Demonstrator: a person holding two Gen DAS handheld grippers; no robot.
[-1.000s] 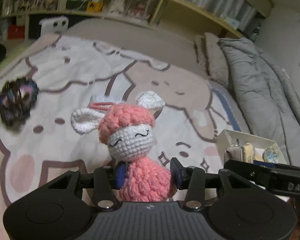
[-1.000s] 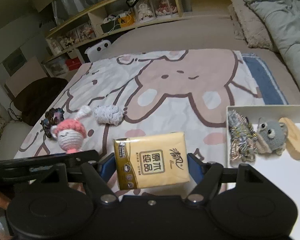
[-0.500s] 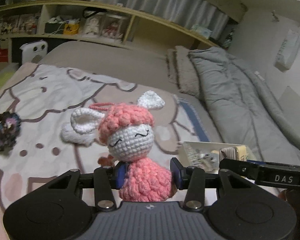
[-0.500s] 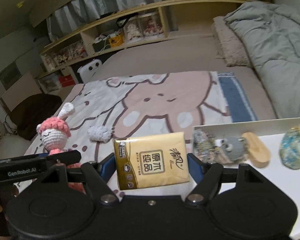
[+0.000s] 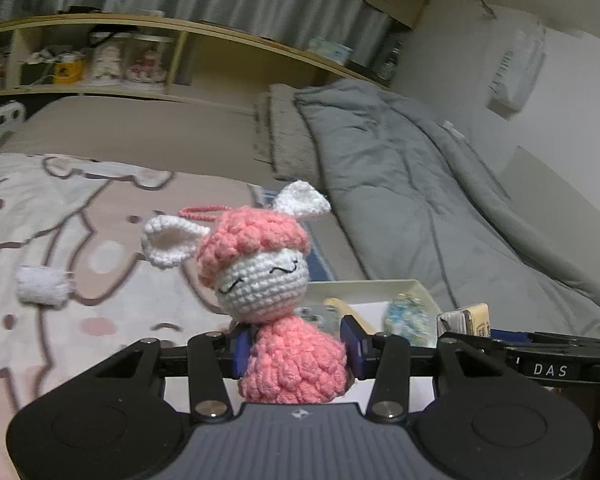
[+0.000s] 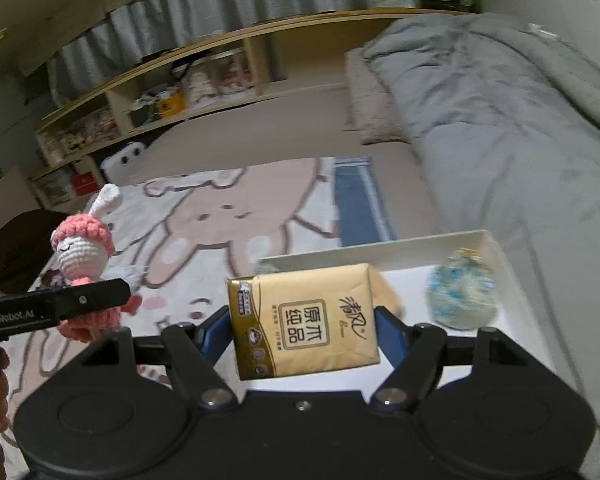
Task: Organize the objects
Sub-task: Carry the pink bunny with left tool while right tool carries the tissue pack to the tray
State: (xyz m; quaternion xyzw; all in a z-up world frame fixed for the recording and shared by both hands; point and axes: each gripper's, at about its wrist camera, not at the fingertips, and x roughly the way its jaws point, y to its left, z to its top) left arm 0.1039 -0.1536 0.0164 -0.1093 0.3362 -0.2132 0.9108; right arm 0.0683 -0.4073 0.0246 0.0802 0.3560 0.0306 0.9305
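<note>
My left gripper (image 5: 296, 350) is clamped on the pink body of a crocheted bunny (image 5: 276, 280), held upright above the bed's cartoon blanket (image 5: 80, 248). My right gripper (image 6: 304, 330) is closed on a gold tissue pack (image 6: 306, 320), held over a white box (image 6: 500, 256) where a blue-speckled ball (image 6: 462, 292) lies.

The tissue pack (image 6: 304, 322) hangs above the box (image 6: 380, 249), the doll (image 6: 85, 264) to its left.
</note>
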